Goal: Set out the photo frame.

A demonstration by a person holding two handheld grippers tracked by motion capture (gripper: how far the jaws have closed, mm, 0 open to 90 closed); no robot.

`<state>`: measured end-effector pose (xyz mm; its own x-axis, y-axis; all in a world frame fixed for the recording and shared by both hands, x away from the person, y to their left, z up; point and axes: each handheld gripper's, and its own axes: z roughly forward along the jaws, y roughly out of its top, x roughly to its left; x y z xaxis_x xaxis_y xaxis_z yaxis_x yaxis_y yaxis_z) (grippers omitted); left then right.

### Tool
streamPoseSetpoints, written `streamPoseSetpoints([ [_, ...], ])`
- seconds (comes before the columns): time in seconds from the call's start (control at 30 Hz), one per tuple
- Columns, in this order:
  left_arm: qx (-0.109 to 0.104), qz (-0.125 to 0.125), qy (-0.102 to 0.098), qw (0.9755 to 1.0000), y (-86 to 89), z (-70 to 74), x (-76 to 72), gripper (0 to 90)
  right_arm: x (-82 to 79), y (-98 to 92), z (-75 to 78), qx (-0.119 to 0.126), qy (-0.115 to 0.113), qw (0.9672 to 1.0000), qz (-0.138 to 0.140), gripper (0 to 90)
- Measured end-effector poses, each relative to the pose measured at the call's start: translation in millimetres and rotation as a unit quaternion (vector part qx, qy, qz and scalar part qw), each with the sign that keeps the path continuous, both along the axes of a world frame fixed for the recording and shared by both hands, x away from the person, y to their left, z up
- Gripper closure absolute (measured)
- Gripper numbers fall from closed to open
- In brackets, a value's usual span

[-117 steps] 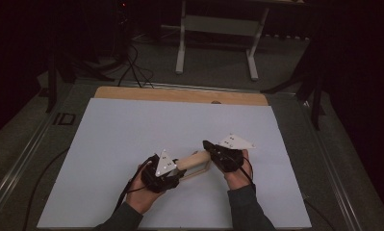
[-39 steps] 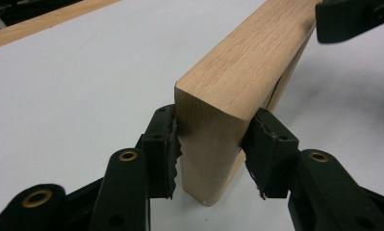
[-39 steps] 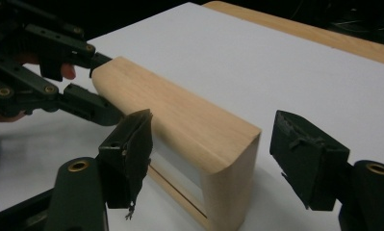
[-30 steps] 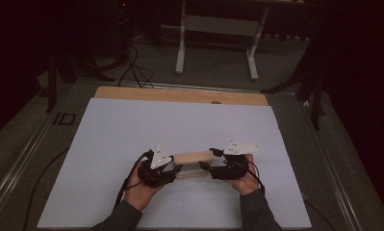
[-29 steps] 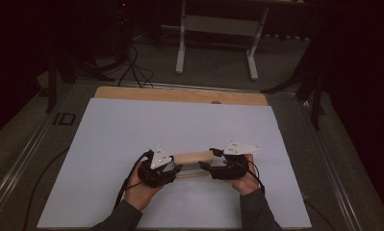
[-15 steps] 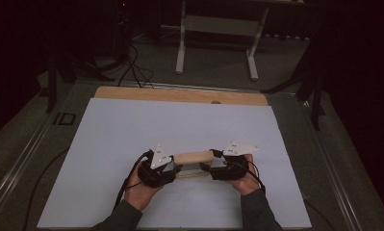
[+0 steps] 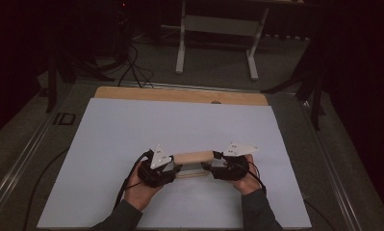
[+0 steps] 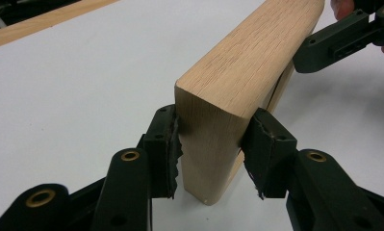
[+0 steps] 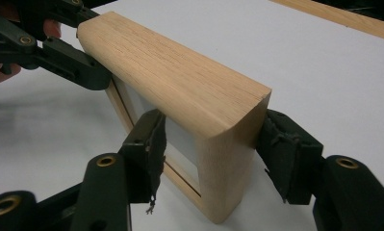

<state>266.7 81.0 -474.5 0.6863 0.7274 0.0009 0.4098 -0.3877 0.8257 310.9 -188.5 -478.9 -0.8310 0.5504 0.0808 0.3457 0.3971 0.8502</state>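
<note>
We see a dim room with grey floor [image 7: 286, 62], a white-legged table [image 7: 216, 24] beyond the desk's far edge, cables [image 7: 132, 62] at its far-left corner.

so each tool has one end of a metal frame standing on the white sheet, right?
Not metal: the frame is light wood with visible grain, as the right gripper view shows. The rest holds: the left tool and the right tool each have one end of it, and it stands on the white sheet.
</note>
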Motion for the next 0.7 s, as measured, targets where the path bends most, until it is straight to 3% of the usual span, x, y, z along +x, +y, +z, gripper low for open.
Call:
streamPoseSetpoints([
  [0.7,-0.003,0.0,0.004,1.0,2.6,0.5,1.7,58.0,-1.3,3.3,-1.1,-0.01,-0.012,0.9999,-0.001,47.0],
])
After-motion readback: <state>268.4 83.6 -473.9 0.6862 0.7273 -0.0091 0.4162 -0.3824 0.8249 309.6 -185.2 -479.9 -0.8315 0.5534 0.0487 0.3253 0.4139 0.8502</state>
